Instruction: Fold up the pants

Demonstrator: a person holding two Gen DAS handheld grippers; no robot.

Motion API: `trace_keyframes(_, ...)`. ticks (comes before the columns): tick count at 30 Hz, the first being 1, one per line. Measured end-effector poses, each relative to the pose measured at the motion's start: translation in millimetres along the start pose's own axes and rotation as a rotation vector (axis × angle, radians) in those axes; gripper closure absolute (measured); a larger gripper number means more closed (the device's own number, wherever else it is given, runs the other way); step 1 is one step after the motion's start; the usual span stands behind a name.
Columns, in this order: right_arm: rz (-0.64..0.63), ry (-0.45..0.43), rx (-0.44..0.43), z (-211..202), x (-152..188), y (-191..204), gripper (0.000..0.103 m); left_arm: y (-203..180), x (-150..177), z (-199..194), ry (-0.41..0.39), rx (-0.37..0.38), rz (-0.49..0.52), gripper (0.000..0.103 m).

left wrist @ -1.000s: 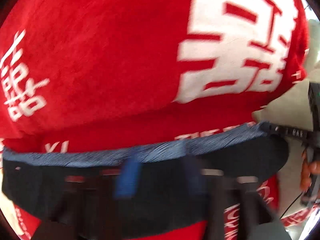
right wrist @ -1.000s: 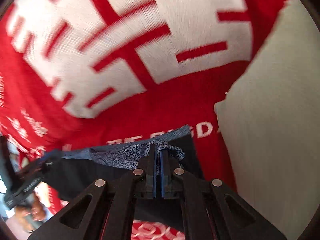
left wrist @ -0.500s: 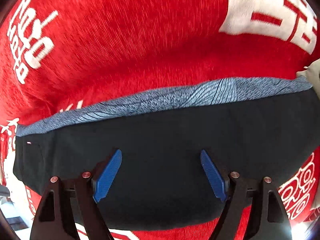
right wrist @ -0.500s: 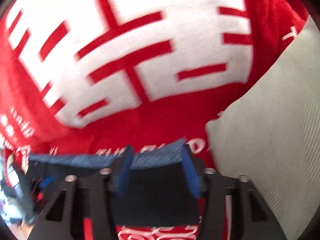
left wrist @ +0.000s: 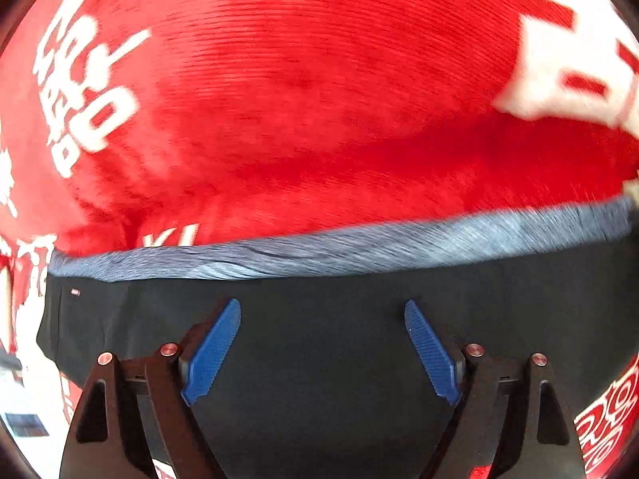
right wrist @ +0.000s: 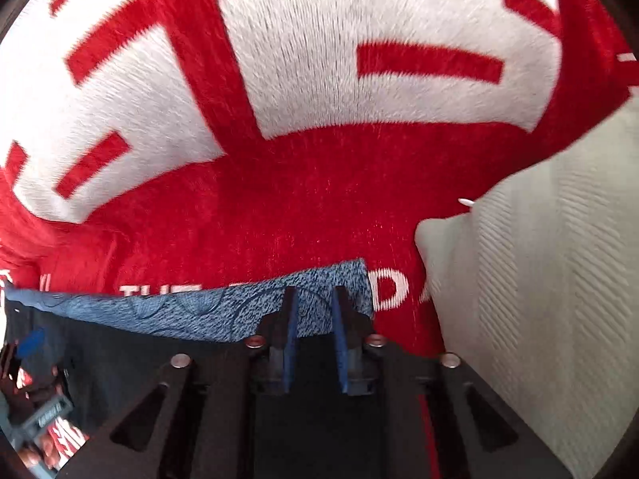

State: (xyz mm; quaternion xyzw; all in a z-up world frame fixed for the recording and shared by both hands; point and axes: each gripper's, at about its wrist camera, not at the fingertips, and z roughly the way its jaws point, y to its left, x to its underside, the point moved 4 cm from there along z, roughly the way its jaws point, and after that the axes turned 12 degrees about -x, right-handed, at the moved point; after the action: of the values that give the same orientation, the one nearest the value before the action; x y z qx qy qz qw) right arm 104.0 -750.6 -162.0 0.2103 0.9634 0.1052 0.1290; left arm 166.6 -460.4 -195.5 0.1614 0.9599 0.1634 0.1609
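Black pants [left wrist: 319, 359] with a blue-grey heathered waistband [left wrist: 319, 251] lie flat on a red blanket. My left gripper [left wrist: 321, 305] hovers close over the black cloth just below the waistband, its blue pads [left wrist: 211, 355] spread wide and open, with nothing pinched. In the right wrist view, my right gripper [right wrist: 314, 291] points down at the waistband's right corner [right wrist: 319, 315]. Its jaws stand a narrow gap apart and open. The waistband shows flat between the blue pads [right wrist: 289, 331], not gripped.
The red blanket [left wrist: 299, 99] with large white characters [right wrist: 359, 40] covers the surface under the pants. A pale ribbed cushion or bedding [right wrist: 539, 279] borders it on the right. A hand on the other gripper's handle [right wrist: 40, 419] shows at the lower left of the right wrist view.
My right gripper has opened and let go of the bunched waistband corner, which now lies flat. My left gripper has sunk closer to the pants with its jaws wide.
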Motion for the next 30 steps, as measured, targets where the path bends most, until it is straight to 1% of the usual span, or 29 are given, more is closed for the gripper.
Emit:
trace_keyframes(1,0.004,0.000,-0.012,-3.8,3.5,2.5,0.066,10.6,-1.6,6.7,0.021,0.000,-0.025,0.017)
trace_keyframes(2,-0.004,0.000,-0.027,-7.7,13.1,8.5,0.057,17.1,-2.4,13.0,0.033,-0.008,-0.035,0.017)
trace_keyframes(3,-0.019,0.004,-0.033,-8.7,20.7,13.4,0.052,22.0,-2.9,19.2,0.038,-0.018,-0.037,0.017)
trace_keyframes(5,-0.063,0.032,-0.032,-3.6,41.1,24.1,0.051,27.9,-5.0,33.8,0.025,-0.064,-0.012,0.017)
trace_keyframes(6,-0.074,0.050,-0.029,1.5,49.3,26.1,0.050,31.9,-6.7,40.7,0.016,-0.084,-0.005,0.013)
trace_keyframes(7,-0.074,0.071,-0.020,7.8,58.4,25.5,0.050,37.2,-8.8,45.0,0.014,-0.090,-0.012,0.003)
trace_keyframes(8,-0.068,0.074,-0.014,9.8,63.3,24.1,0.050,46.3,-11.6,48.8,0.025,-0.101,-0.029,0.003)
trace_keyframes(10,-0.069,0.047,-0.009,2.4,67.1,24.7,0.050,68.7,-17.4,52.2,0.034,-0.140,-0.055,0.003)
trace_keyframes(12,-0.050,0.042,-0.011,-5.1,71.1,24.9,0.048,95.5,-13.5,53.4,0.040,-0.192,-0.073,0.003)
trace_keyframes(14,-0.019,0.042,-0.042,-14.6,75.1,22.3,0.048,124.3,-3.5,55.0,0.064,-0.208,-0.098,0.003)
trace_keyframes(16,0.001,0.041,-0.085,-23.5,86.7,27.9,0.048,155.3,11.7,55.4,0.088,-0.222,-0.124,0.003)
trace_keyframes(17,0.009,0.040,-0.106,-24.0,98.9,39.4,0.048,170.3,20.3,57.1,0.101,-0.230,-0.134,0.003)
trace_keyframes(20,0.041,0.053,-0.197,-24.5,120.5,66.6,0.048,207.9,41.9,63.3,0.131,-0.240,-0.149,0.003)
trace_keyframes(21,0.049,0.058,-0.224,-23.7,129.2,78.9,0.048,214.9,50.0,66.0,0.135,-0.244,-0.148,0.003)
trace_keyframes(23,0.060,0.075,-0.300,-14.9,141.7,111.6,0.048,231.4,64.5,73.6,0.138,-0.246,-0.138,0.003)
trace_keyframes(27,0.097,0.124,-0.483,7.4,174.3,188.4,0.048,269.1,76.1,95.3,0.129,-0.231,-0.144,0.003)
trace_keyframes(30,0.144,0.162,-0.597,26.6,190.4,237.5,0.048,294.7,84.1,104.2,0.134,-0.209,-0.165,0.003)
